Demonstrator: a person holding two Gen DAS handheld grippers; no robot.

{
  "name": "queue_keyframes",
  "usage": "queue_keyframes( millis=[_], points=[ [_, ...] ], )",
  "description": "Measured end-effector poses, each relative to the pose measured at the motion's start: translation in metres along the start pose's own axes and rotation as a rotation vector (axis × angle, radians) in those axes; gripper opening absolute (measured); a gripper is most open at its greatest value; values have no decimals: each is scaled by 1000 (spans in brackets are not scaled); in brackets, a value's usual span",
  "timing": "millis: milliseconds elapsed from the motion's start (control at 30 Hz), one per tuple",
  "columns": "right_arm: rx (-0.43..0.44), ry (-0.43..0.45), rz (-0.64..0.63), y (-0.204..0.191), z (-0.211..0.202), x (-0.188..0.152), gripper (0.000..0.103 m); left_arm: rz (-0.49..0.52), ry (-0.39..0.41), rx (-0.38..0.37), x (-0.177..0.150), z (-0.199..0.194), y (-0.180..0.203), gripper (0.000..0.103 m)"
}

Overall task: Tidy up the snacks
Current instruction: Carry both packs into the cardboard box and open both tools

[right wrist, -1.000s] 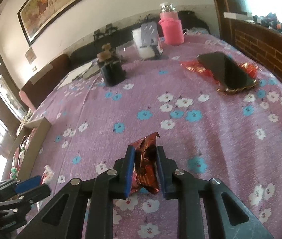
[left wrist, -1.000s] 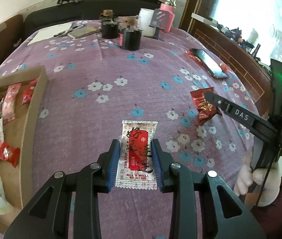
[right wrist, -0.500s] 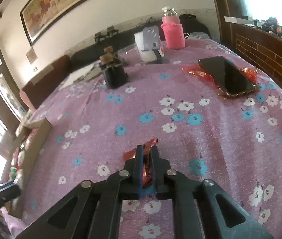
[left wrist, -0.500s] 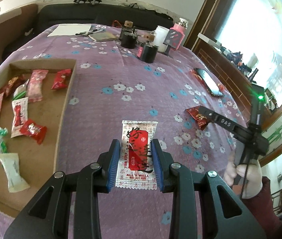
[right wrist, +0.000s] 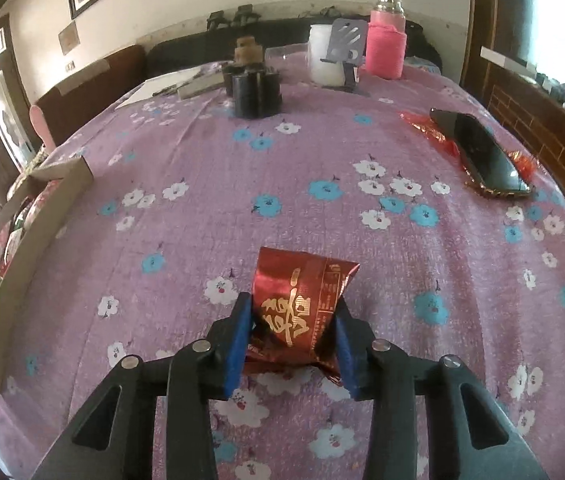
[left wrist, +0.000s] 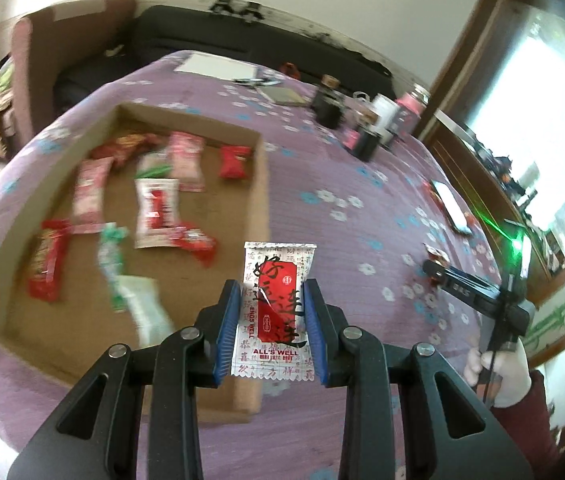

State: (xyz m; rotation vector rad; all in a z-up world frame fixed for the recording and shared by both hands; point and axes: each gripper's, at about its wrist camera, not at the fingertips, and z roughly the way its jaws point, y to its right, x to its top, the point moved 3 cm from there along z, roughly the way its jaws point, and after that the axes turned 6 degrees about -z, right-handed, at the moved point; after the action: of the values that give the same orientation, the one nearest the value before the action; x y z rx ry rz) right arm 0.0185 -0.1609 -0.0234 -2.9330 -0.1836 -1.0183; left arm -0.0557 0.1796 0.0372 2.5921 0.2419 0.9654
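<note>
My left gripper point(left wrist: 272, 320) is shut on a white and red snack packet point(left wrist: 276, 312) and holds it in the air above the right wall of a shallow cardboard box point(left wrist: 260, 184). The box holds several snack packets point(left wrist: 154, 212). My right gripper point(right wrist: 292, 336) is shut on a dark red foil snack packet point(right wrist: 300, 308), held just above the purple flowered tablecloth point(right wrist: 242, 184). The right gripper also shows in the left wrist view point(left wrist: 434, 270) at the right, over the table. The box shows at the left edge of the right wrist view point(right wrist: 42, 216).
A black phone point(right wrist: 480, 152) lies on red wrappers at the right. Black canisters point(right wrist: 256, 88), a white cup point(right wrist: 324, 60), a phone stand and a pink bottle point(right wrist: 386, 40) stand at the far side. Papers lie at the far left. A wooden ledge runs along the right.
My left gripper carried the white packet left, from over the cloth to above the box wall. My right gripper lifted the red packet, which now sits flat and wide between the pads.
</note>
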Motion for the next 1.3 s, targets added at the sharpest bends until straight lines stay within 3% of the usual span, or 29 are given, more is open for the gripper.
queue_keyframes(
  millis=[300, 733, 1033, 1167, 1300],
  points=[
    [90, 63, -8, -26, -37, 15, 38, -128, 21, 62, 7, -10, -59, 29],
    [343, 24, -212, -172, -45, 45, 38, -175, -8, 147, 2, -3, -98, 29],
    [361, -7, -335, -252, -27, 54, 38, -89, -22, 263, 2, 12, -98, 32],
    [336, -28, -363, -272, -9, 63, 38, -80, -19, 259, 2, 13, -95, 40],
    [297, -56, -391, -288, 14, 73, 38, -101, -14, 241, 4, 9, -100, 40]
  ],
)
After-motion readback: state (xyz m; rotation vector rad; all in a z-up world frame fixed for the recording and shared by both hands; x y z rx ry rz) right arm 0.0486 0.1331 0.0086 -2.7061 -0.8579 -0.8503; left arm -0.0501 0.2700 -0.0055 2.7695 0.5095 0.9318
